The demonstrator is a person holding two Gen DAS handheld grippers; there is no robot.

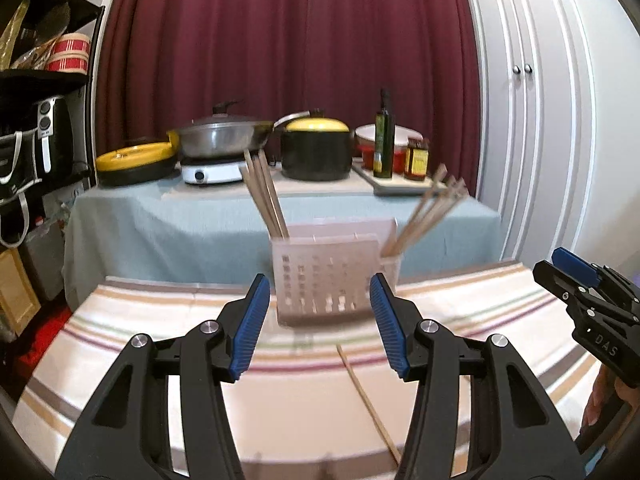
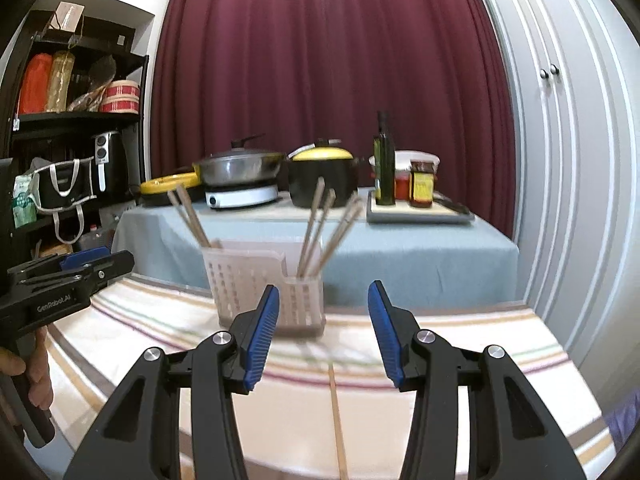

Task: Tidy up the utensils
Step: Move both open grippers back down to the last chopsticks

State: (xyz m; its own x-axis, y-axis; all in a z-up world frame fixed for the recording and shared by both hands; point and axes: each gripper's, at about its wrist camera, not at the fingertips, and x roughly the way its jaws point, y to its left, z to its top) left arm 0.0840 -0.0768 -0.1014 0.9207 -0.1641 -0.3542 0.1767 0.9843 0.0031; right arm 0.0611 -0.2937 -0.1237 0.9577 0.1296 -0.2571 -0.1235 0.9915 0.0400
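You have 1 loose chopstick [image 2: 335, 412] lying flat on the striped cloth of the worktop [image 2: 500, 344], running from near the plastic caddy [image 2: 256, 280] back toward you, between and below the right gripper [image 2: 323, 332]. The other chopsticks already stand in the caddy: 1 bundle [image 1: 266, 196] leans in the left compartment, another [image 1: 428, 208] in the smaller right cup.

Both pairs of fingers are spread wide and hold nothing; the left gripper [image 1: 318, 322] hovers just in front of the caddy.

Expect the stick to be very light, stiff and smooth, probably wood or bamboo. It lies flush on soft cloth, so your fingers will likely press into the fabric before they get under it. Take it across its width, near the middle, so it does not swing; a grip near 1 end would let it pivot. Close firmly, since a thin round stick can roll or squirt out from the ribbed blue pads [image 2: 262, 332]. The caddy looks light too and may slide if bumped.
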